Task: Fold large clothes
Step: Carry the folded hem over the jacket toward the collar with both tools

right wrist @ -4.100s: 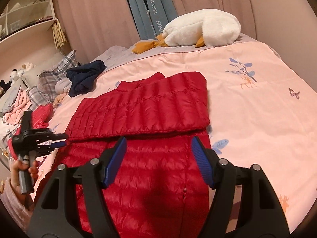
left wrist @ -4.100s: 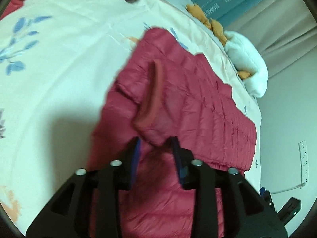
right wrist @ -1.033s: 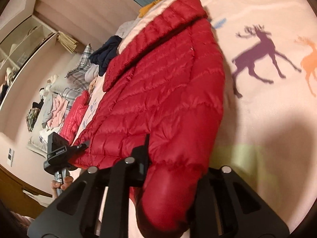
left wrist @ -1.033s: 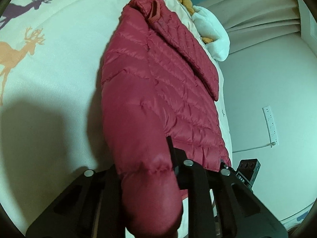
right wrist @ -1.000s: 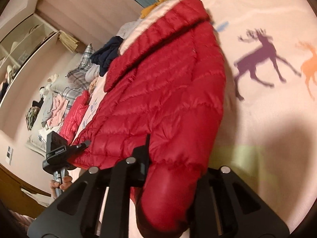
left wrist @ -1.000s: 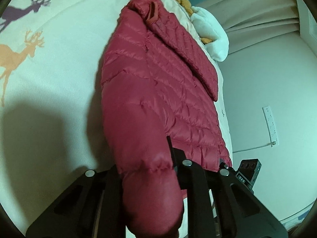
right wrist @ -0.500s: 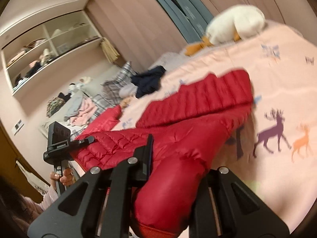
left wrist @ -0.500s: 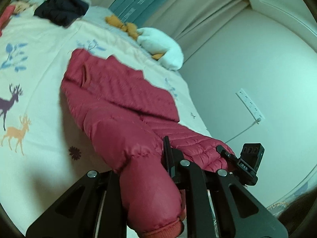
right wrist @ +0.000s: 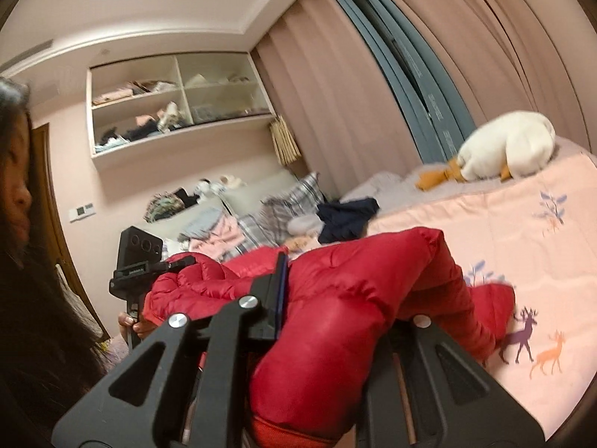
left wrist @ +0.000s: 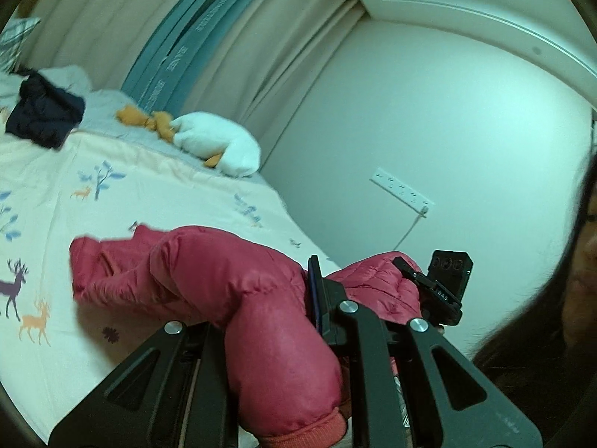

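Observation:
A red quilted down jacket (left wrist: 209, 272) is lifted off the patterned bedsheet (left wrist: 48, 194). My left gripper (left wrist: 261, 298) is shut on one lower corner of the jacket, which bulges out between the jaws. My right gripper (right wrist: 335, 295) is shut on the other lower corner of the jacket (right wrist: 354, 291). The far end of the jacket hangs down onto the sheet. Each gripper shows in the other's view: the right one (left wrist: 429, 283), the left one (right wrist: 149, 265). Most fingertips are hidden by fabric.
A white plush duck (left wrist: 220, 145) lies at the far bed edge by the curtains (left wrist: 231, 44). A dark garment (left wrist: 41, 112) and a clothes pile (right wrist: 224, 231) lie near the pillows. The person's face (right wrist: 15, 179) is close by. A wall socket strip (left wrist: 403, 190) is on the wall.
Both grippers have risen and tilted up with the jacket's lower end. Most of the jacket has come off the bed and now bunches between them, with only its far end on the sheet.

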Demonstrator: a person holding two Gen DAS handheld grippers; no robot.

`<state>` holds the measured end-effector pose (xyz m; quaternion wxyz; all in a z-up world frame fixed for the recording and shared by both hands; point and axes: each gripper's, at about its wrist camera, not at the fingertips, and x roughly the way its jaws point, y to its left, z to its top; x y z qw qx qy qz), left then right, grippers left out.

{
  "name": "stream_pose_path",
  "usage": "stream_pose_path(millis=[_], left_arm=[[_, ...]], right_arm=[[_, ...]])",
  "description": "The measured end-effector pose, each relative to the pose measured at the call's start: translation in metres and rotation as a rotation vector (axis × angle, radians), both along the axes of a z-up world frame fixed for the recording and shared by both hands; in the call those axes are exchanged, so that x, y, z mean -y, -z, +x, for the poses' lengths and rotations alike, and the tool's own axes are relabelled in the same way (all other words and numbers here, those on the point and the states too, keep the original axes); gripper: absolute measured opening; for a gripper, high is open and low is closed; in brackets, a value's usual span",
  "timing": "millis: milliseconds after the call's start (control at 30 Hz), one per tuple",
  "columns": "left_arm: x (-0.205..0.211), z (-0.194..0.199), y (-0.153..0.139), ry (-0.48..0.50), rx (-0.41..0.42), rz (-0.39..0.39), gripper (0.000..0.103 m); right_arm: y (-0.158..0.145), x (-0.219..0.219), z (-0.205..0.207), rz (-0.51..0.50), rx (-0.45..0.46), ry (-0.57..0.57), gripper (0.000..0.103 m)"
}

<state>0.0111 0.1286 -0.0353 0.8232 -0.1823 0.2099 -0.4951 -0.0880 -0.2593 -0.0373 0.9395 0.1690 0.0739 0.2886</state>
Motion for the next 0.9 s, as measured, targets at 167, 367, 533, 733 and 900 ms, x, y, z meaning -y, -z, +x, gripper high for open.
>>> stream_pose_path(millis=[167, 367, 533, 733, 900], left_arm=[[0.002, -0.006, -0.007, 0.031, 0.035, -0.026, 0.014], [0.009, 0.025, 0.010, -0.049, -0.040, -0.013, 0.014], [0.018, 0.070, 0.038, -0.155, -0.150, 0.014, 0.014], [0.018, 0.127, 0.064, -0.235, -0.273, 0.021, 0.014], [0.026, 0.172, 0.089, -0.284, -0.367, 0.060, 0.014]], right_arm=[[-0.002, 0.010, -0.001, 0.038, 0.015, 0.000, 0.014], [0.014, 0.013, 0.036, 0.033, -0.102, 0.102, 0.016], [0.036, 0.020, 0.084, 0.039, -0.189, 0.175, 0.016], [0.065, 0.032, 0.148, 0.062, -0.293, 0.255, 0.016], [0.084, 0.036, 0.195, 0.055, -0.378, 0.300, 0.016]])
